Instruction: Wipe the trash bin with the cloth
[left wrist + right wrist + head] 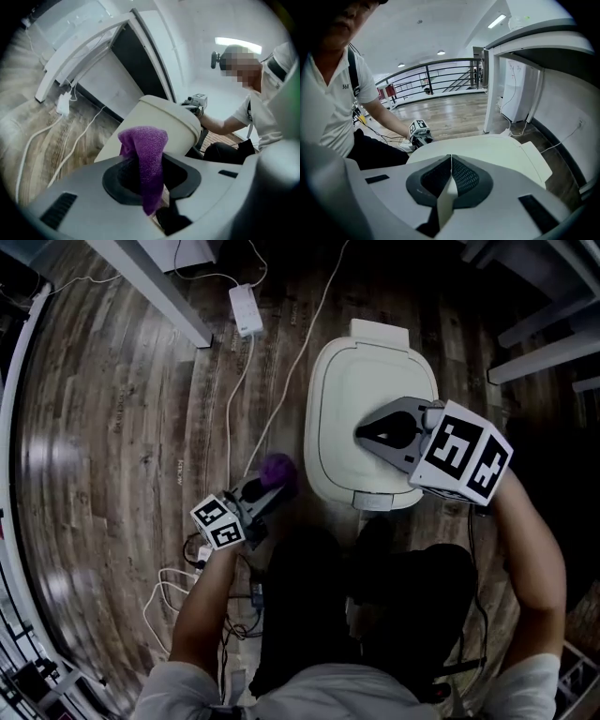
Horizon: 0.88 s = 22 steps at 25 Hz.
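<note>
Cream oval plastic trash bin (pixel 370 381) sits at 1 o'clock in head view, lid down, contents hidden. Right gripper (pixel 364 434) is over the lid, jaws pressed together, empty. Left gripper (pixel 265 491), at the bin's 8 o'clock, pinches the purple knitted cloth (pixel 278 467). Step looks like bringing the cloth in. Next: press cloth on bin wall, sweep.
</note>
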Each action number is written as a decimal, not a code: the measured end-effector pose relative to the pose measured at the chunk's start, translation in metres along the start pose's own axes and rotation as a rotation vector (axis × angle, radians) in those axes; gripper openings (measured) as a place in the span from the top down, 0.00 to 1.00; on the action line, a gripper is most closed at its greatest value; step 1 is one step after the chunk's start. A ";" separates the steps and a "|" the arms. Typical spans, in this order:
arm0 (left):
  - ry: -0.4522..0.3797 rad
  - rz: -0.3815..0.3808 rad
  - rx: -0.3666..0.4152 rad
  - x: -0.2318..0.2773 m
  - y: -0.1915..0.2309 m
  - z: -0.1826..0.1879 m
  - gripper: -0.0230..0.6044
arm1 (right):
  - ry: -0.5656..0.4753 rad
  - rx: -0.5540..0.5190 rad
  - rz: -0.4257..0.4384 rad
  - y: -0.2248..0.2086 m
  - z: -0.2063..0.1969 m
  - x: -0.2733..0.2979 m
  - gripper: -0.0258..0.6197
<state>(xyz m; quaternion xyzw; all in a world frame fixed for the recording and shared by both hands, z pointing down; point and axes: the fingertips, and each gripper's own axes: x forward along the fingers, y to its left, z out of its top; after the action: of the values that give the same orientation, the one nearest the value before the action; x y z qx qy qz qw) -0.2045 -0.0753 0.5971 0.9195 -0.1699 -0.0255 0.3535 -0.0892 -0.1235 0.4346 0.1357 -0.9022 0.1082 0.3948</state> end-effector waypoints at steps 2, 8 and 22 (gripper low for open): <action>-0.002 0.045 0.001 -0.008 -0.021 0.024 0.83 | 0.004 0.024 -0.004 -0.004 0.001 -0.010 0.95; 0.023 0.128 -0.042 -0.026 -0.083 0.079 0.83 | 0.017 0.136 -0.012 -0.003 0.018 -0.060 0.95; 0.037 0.156 -0.073 -0.039 -0.237 0.198 0.83 | 0.005 0.320 -0.077 0.031 0.082 -0.191 0.95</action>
<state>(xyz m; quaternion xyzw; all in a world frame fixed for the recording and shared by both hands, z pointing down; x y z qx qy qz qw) -0.2049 -0.0252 0.2902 0.8903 -0.2336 0.0131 0.3907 -0.0311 -0.0886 0.2356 0.2313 -0.8666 0.2356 0.3742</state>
